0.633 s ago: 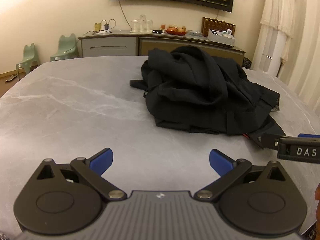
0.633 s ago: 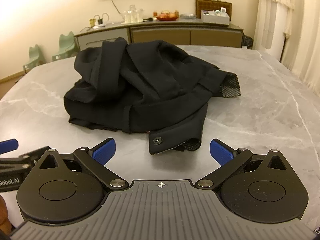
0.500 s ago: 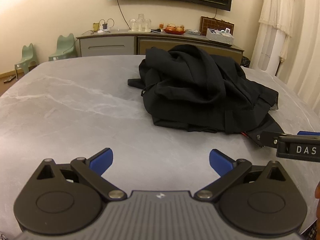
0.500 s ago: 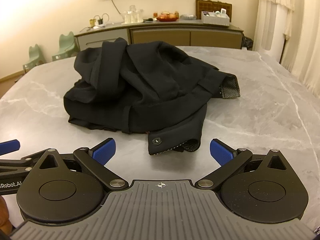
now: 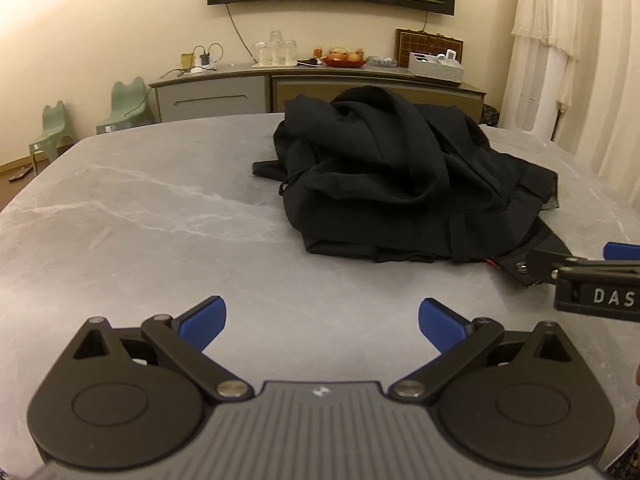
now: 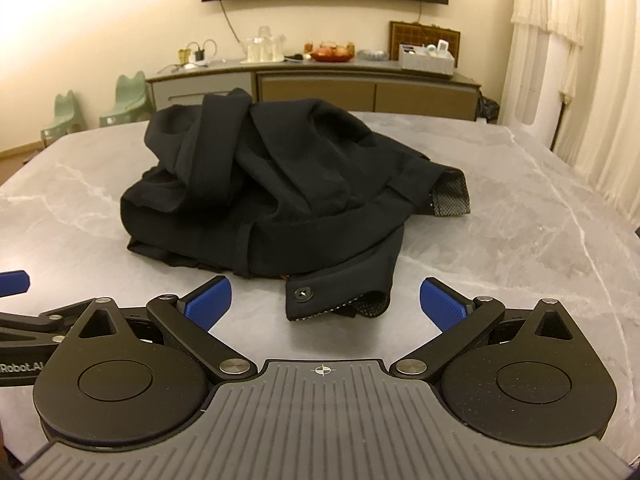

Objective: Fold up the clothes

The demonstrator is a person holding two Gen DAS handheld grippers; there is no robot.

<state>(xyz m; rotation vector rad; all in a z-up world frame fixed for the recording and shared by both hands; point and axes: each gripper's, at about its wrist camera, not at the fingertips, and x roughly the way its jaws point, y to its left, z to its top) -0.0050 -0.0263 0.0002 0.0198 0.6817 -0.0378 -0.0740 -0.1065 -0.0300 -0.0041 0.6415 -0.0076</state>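
Observation:
A crumpled black garment point(image 5: 392, 184) lies in a heap on the grey marble table point(image 5: 140, 216); it also shows in the right wrist view point(image 6: 272, 196). A flap with a snap button point(image 6: 303, 293) and mesh lining points toward me. My left gripper point(image 5: 322, 320) is open and empty, short of the heap's left front. My right gripper point(image 6: 325, 304) is open and empty, with the button flap between its blue fingertips' line. The right gripper's side shows in the left wrist view point(image 5: 592, 280).
A sideboard point(image 5: 312, 84) with cups, fruit and a box stands behind the table. Two green small chairs point(image 5: 128, 100) stand at the left wall. White curtains point(image 5: 560, 40) hang at the right. The left gripper's finger point(image 6: 14, 282) shows at the right view's left edge.
Both grippers have moved a little forward toward the garment. Both stay open. The garment has not moved.

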